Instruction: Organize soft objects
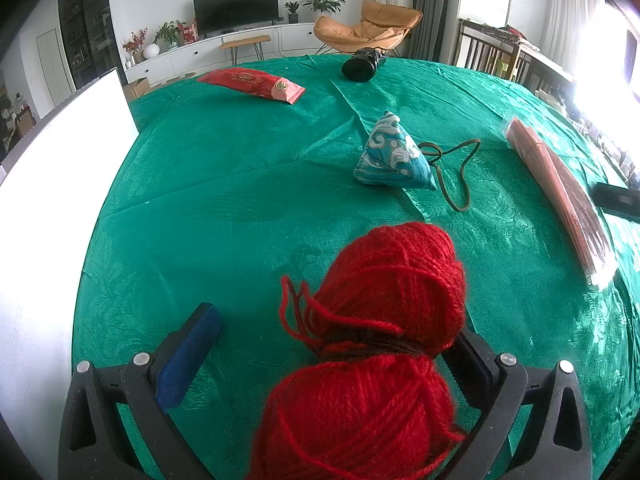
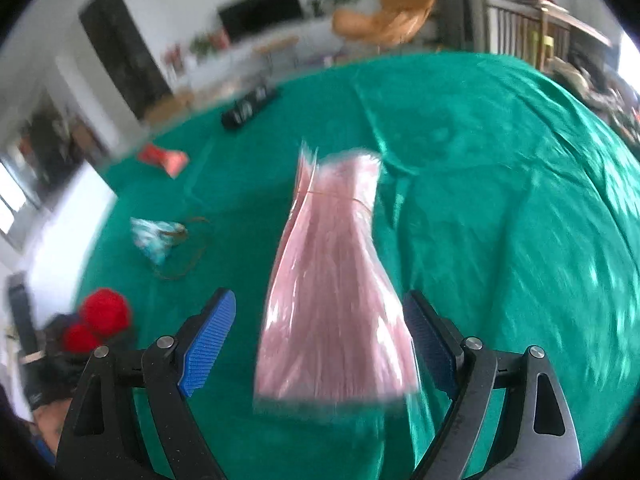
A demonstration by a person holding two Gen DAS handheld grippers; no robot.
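The left claw (image 1: 334, 350) stood spread around the red wool yarn skein (image 1: 384, 312). The right claw (image 2: 318, 340) gaped around the pink plastic-wrapped bundle (image 2: 334, 280), right of that skein.

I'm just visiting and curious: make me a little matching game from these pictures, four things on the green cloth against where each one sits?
Things:
1. red yarn
2. blue pouch
3. red packet
4. pink bundle

Places:
A. far side of the cloth, towards the television
B. between the left gripper's fingers
C. mid-cloth, beside a brown cord
D. between the right gripper's open fingers

Pairs: 1-B, 2-C, 3-A, 4-D
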